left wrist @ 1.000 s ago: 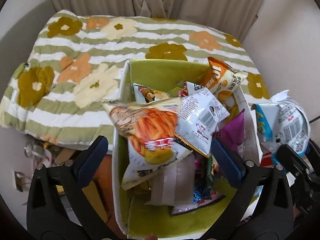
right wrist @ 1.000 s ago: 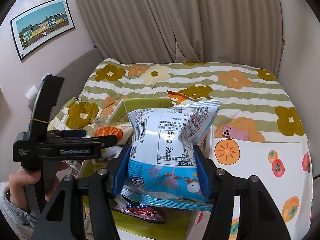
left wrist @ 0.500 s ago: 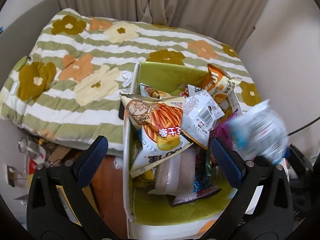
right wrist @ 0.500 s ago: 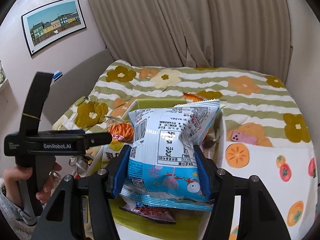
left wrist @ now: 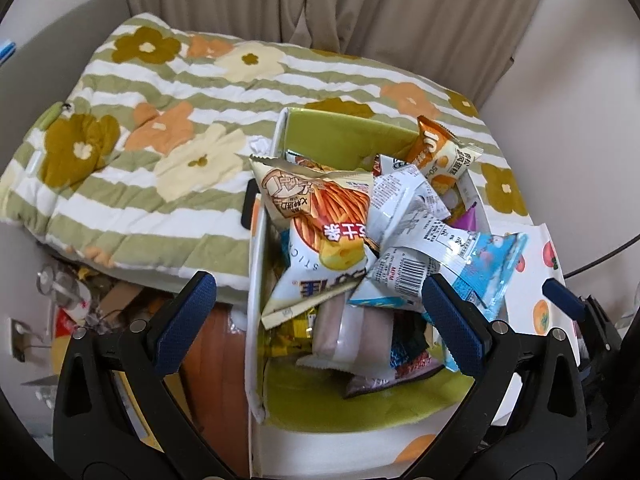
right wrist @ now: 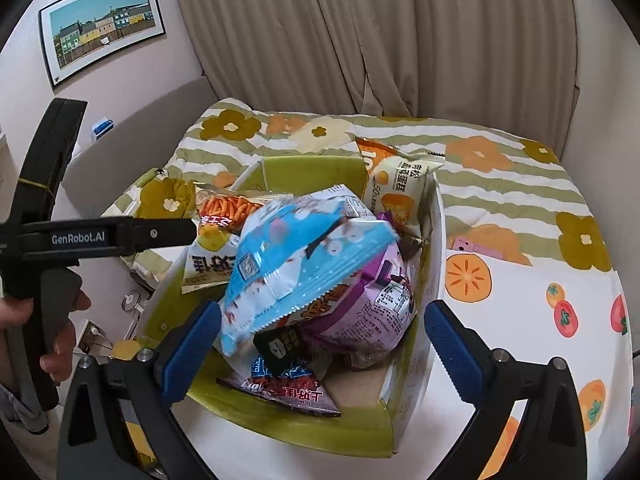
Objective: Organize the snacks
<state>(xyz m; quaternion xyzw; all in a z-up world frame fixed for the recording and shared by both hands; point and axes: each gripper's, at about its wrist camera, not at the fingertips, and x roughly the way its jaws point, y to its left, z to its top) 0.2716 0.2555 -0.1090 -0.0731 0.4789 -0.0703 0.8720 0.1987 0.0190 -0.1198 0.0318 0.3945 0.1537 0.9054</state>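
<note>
Blue pads frame both views. The right gripper (right wrist: 322,330) has its jaws opening, nothing pressed between them; the blue-and-white snack bag (right wrist: 298,256) lies just beyond, atop the heap in the green-lined box (right wrist: 312,168). The left gripper (left wrist: 316,318) hangs released over the same box. A purple bag (right wrist: 372,304) sits beside it. Past the box's far rim lies the flowered bedspread (right wrist: 500,184).

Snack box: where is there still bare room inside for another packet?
Bare green floor shows at the near end of the snack box; the far wall stands clear. The middle is crowded around the blue bag.
</note>
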